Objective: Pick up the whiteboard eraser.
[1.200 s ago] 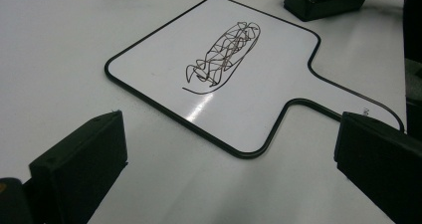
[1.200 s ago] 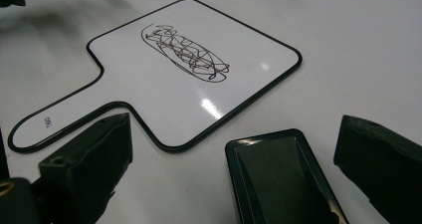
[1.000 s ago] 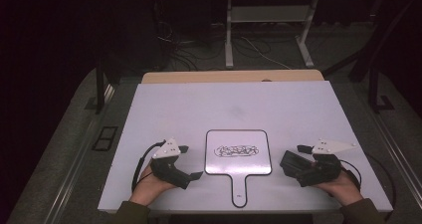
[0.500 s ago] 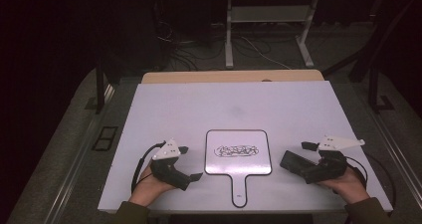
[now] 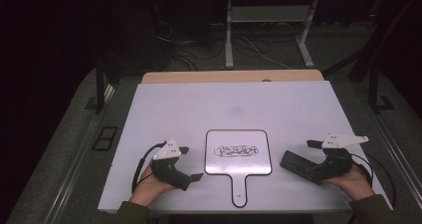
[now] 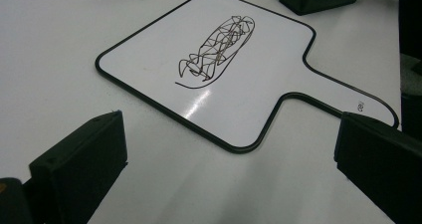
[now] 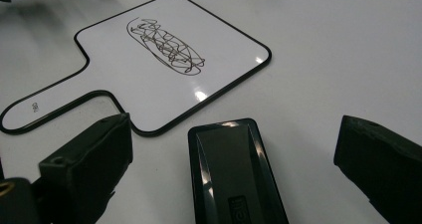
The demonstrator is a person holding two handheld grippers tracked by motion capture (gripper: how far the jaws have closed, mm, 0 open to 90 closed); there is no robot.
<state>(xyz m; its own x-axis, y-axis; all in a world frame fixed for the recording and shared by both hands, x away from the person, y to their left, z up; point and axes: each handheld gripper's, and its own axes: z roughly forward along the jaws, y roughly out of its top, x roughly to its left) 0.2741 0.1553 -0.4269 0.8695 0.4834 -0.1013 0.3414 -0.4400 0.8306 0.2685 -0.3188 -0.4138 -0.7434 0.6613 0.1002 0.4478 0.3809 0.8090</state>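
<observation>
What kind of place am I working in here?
Probably a lab or workshop test bench, not a home: a plain white tabletop, loose cables on the floor beyond it, and a metal stand in a dark room. On the table lie a scribbled paddle whiteboard and a black eraser.

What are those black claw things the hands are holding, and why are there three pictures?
Those are grippers, like big tweezers. A person holds one in each hand: the left gripper and the right gripper. One picture comes from a camera high above the white table. The other two come from little cameras riding on each gripper, looking out between its two black jaws. On the table lies a small whiteboard with a handle and a black scribble on it. Beside it lies a black eraser, right between the right gripper's open jaws but not squeezed yet. Both grippers are open and hold nothing.
</observation>
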